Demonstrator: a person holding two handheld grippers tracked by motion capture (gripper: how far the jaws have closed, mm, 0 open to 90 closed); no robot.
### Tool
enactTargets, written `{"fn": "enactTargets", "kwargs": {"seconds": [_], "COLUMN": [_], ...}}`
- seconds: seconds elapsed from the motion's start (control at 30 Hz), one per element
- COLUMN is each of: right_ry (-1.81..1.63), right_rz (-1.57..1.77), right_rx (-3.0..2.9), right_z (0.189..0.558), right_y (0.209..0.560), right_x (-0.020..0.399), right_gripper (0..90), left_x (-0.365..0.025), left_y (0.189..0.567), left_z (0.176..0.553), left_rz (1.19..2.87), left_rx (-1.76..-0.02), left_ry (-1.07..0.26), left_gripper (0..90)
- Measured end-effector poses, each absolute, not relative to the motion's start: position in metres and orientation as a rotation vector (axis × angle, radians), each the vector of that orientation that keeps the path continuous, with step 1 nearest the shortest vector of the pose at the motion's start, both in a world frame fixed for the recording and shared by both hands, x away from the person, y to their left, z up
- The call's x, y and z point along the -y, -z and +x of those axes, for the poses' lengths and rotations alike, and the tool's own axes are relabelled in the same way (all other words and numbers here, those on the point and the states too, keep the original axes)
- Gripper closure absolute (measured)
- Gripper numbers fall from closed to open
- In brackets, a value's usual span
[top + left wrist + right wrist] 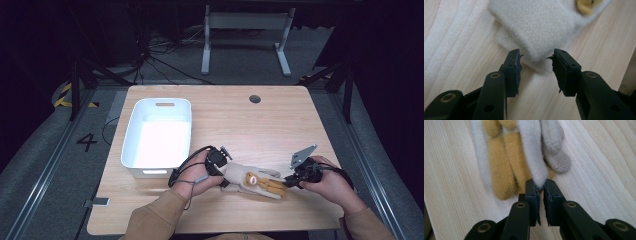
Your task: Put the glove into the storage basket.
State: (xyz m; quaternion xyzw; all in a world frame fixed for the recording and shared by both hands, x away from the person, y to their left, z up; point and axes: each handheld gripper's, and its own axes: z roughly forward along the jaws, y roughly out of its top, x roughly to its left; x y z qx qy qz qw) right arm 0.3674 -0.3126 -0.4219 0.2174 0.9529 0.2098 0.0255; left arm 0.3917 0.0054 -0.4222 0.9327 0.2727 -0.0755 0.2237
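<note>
Glove [252, 181], cream fleece with a bear patch, lies near the desk [280, 120] front edge between both tongs, a white bin [159, 135] just left and bare wood beyond. Left gripper view: the left tongs [537, 65] gape around its cuff corner. Right gripper view: the right tongs [541, 188] pinch a cream fingertip [534, 157] beside the tan ones.
</note>
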Motion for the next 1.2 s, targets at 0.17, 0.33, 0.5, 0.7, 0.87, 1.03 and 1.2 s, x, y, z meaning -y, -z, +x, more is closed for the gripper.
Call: {"fn": "enactTargets", "kwargs": {"seconds": [0.17, 0.33, 0.5, 0.7, 0.87, 1.03, 1.2], "right_ry": [-0.655, -0.666, -0.683, -0.709, -0.730, -0.759, -0.790], "right_rz": [0.667, 0.672, 0.680, 0.696, 0.703, 0.709, 0.726], "right_rx": [-2.941, -2.939, -2.927, -2.879, -2.848, -2.812, -2.762], "right_z": [0.367, 0.366, 0.365, 0.363, 0.363, 0.363, 0.366], "right_y": [0.421, 0.419, 0.414, 0.401, 0.395, 0.385, 0.379], "right_x": [0.311, 0.311, 0.312, 0.318, 0.321, 0.323, 0.323], "right_gripper": [85.3, 86.1, 86.7, 86.9, 87.0, 87.0, 87.1], "left_x": [-0.003, -0.003, -0.002, -0.003, -0.003, -0.007, -0.009], "left_y": [0.420, 0.414, 0.404, 0.392, 0.388, 0.384, 0.386], "left_z": [0.390, 0.388, 0.381, 0.375, 0.370, 0.367, 0.364], "left_rz": [2.560, 2.576, 2.585, 2.567, 2.560, 2.548, 2.557], "left_rx": [-0.714, -0.675, -0.639, -0.616, -0.606, -0.611, -0.621], "left_ry": [0.193, 0.134, 0.102, 0.087, 0.086, 0.091, 0.109], "left_gripper": [71.5, 87.9, 88.6, 88.7, 88.7, 88.7, 88.6]}}
